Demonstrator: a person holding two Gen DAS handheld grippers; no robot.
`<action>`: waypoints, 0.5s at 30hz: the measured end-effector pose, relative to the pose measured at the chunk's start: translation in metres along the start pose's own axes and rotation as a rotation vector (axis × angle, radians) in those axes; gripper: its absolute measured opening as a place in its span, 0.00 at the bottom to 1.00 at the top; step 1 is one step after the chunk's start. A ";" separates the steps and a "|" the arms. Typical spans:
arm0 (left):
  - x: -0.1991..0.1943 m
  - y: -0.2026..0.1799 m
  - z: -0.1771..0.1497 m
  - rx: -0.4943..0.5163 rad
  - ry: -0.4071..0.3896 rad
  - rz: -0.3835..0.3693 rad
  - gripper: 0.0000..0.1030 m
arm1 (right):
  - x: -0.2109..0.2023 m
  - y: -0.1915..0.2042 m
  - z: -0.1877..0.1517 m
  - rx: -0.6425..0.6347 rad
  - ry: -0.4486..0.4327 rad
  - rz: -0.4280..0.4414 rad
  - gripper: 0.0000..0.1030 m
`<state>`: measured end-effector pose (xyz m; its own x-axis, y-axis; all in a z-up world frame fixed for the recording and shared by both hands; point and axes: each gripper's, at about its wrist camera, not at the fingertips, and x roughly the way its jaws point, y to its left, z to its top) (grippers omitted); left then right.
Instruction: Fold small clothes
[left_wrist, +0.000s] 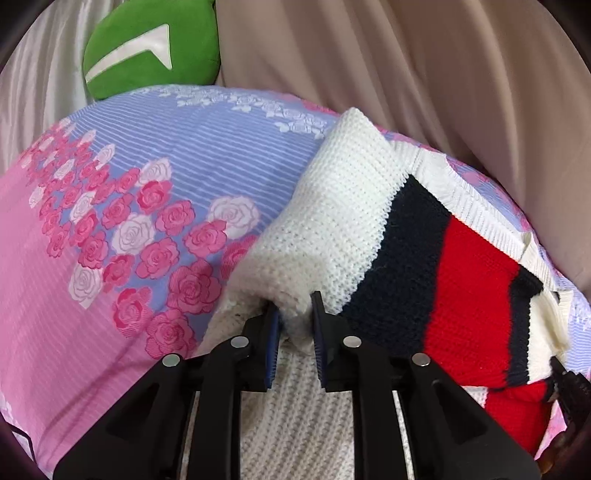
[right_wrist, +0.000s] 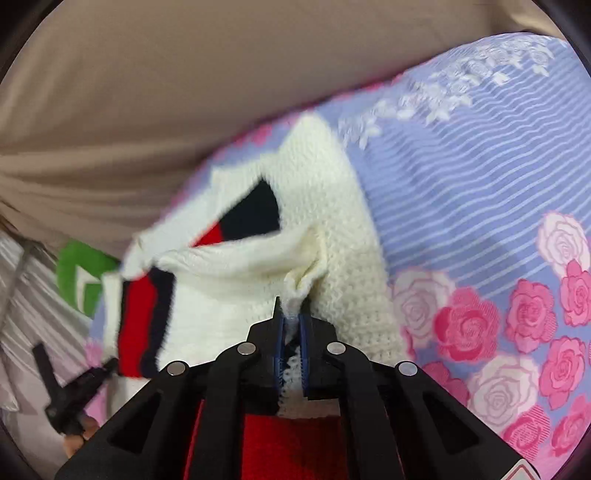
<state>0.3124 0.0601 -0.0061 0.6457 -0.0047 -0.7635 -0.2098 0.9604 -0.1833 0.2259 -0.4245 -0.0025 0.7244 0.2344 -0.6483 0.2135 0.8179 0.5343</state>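
**Both grippers pinch a small knitted sweater over a rose-print bed**

A small cream knitted sweater (left_wrist: 332, 206) with navy and red stripes lies partly lifted on a bedspread (left_wrist: 122, 206) printed with pink and white roses on lilac and pink bands. In the left wrist view, the left gripper (left_wrist: 295, 325) is clenched on a bunched fold of the cream knit, its blue pads pressing the wool from both sides. The striped panel spreads off to the right of it. In the right wrist view, the right gripper (right_wrist: 291, 325) is clamped tight on a thin gathered edge of the same sweater (right_wrist: 258, 266), with wool showing between its blue pads and red knit hanging below. The left gripper shows there at the lower left edge. A green cushion (left_wrist: 151, 48) with a white mark rests at the far edge of the bedspread. Beige curtain fabric (left_wrist: 406, 66) hangs behind the bed.
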 end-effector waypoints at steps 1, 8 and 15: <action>-0.003 0.000 -0.001 0.013 -0.003 0.002 0.20 | -0.013 0.004 -0.001 0.010 -0.030 -0.009 0.08; -0.056 0.010 -0.007 0.015 -0.109 -0.035 0.24 | -0.034 0.109 -0.009 -0.236 -0.097 0.085 0.18; -0.008 -0.001 0.003 0.065 -0.035 0.041 0.26 | 0.113 0.257 -0.043 -0.402 0.155 0.221 0.18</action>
<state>0.3096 0.0603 0.0021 0.6631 0.0437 -0.7472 -0.1893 0.9756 -0.1110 0.3350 -0.1654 0.0383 0.6111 0.4762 -0.6323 -0.2270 0.8707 0.4363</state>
